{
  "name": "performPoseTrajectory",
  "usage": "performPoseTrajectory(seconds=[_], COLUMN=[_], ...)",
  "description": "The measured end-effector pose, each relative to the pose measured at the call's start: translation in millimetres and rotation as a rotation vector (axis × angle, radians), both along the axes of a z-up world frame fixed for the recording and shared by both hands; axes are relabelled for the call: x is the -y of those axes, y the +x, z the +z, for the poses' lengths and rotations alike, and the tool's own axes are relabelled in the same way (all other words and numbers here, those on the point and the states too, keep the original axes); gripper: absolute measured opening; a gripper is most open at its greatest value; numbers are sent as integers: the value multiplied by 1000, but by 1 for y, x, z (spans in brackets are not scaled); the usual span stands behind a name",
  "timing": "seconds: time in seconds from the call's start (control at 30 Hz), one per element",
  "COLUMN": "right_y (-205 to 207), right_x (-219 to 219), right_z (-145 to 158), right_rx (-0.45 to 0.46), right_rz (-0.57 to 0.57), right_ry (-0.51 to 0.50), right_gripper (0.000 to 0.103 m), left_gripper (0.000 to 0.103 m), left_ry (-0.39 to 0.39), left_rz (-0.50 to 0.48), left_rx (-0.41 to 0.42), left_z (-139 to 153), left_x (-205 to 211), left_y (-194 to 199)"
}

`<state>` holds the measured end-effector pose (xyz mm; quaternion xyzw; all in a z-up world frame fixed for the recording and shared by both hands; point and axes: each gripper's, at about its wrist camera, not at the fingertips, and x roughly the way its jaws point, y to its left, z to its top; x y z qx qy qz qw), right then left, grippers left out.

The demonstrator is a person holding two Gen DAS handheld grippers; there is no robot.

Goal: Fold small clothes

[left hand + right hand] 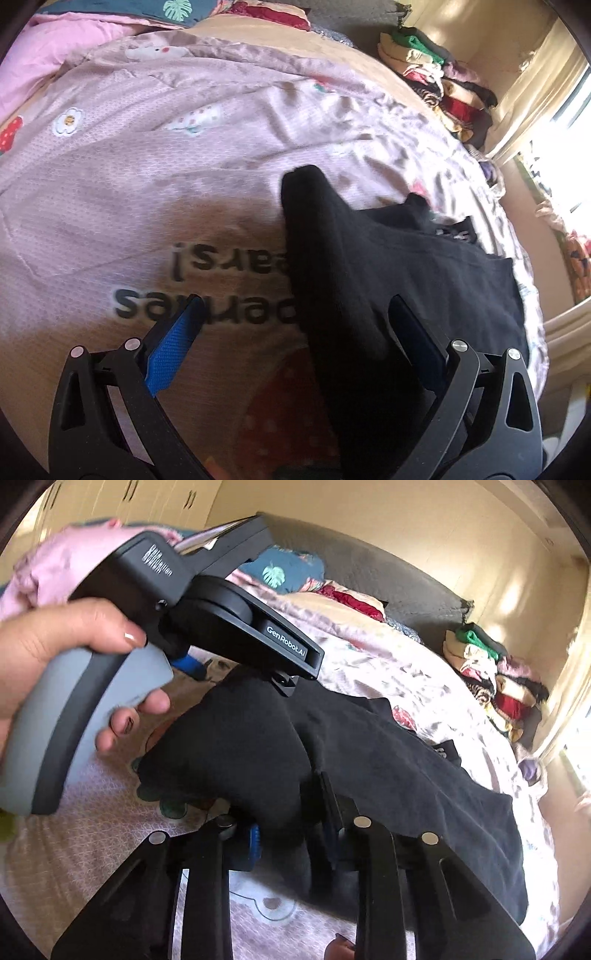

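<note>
Pink, cartoon-printed bedding (pixel 155 173) covers a bed that fills both wrist views, with cream walls behind and bright daylight at the far right. On the left of the left wrist view the bedding lies bare, printed with a flower, strawberries and large dark lettering seen upside down. The left gripper (pixel 295 325) hangs over that lettering with its jaws spread wide; one blue pad (pixel 173 350) faces inward on the left. A black garment (pixel 388 266) runs up between the two fingers, but neither pad presses on it. It lies rumpled across the bedding toward the right, one narrow end pointing up the bed. Farther right, near the wall, sits a stack of folded clothes (pixel 436 81).

In the right wrist view, a hand (pixel 55 657) at the left grips the grey handle of the left gripper, whose black body reaches over the garment (pixel 388 760). Lower centre, the right gripper (pixel 291 834) has its jaws drawn close together, pinching a bunched fold of the black cloth at its near edge. Pillows (pixel 288 572) lie at the head of the bed, and the clothes stack (pixel 495 679) stands at the right.
</note>
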<state>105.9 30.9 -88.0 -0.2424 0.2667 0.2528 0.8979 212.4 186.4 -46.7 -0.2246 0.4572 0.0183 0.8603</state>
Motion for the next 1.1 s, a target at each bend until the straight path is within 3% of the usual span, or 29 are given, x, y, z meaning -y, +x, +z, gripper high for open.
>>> performPoseTrajectory(seconds=[0.07,0.13,0.2,0.23,0.33,0.7,0.9,1.1], right_y=[-2,-5,-7,-6,-5,0,10,26], right_x=[9,19,33,40,62,150,190,227], right_z=[6,13,20,23,32,51,47,31], right_rx=[7,19,30,33,40,32,-15,-142], right_rz=[-13,-25,-51,-63,-106,-271,-345,-420], right_ry=[33,63,98,118,164,338,407,530], right_gripper=[22,18,14,8,7,7,7,7], left_gripper=[90,79,52,47,34,32,32,32], left_ry=[-26,-51,-66,-73,-50,29,44,57], left_rz=[-9,-22,-40,-54,-98,-218,-270,-303], left_rx=[14,34,50,58,98,165,146,92], left_z=[6,14,21,25,43,81,78,61], left_x=[10,24,36,44,73,168,212,249], left_y=[1,4,7,9,16,46,61,79])
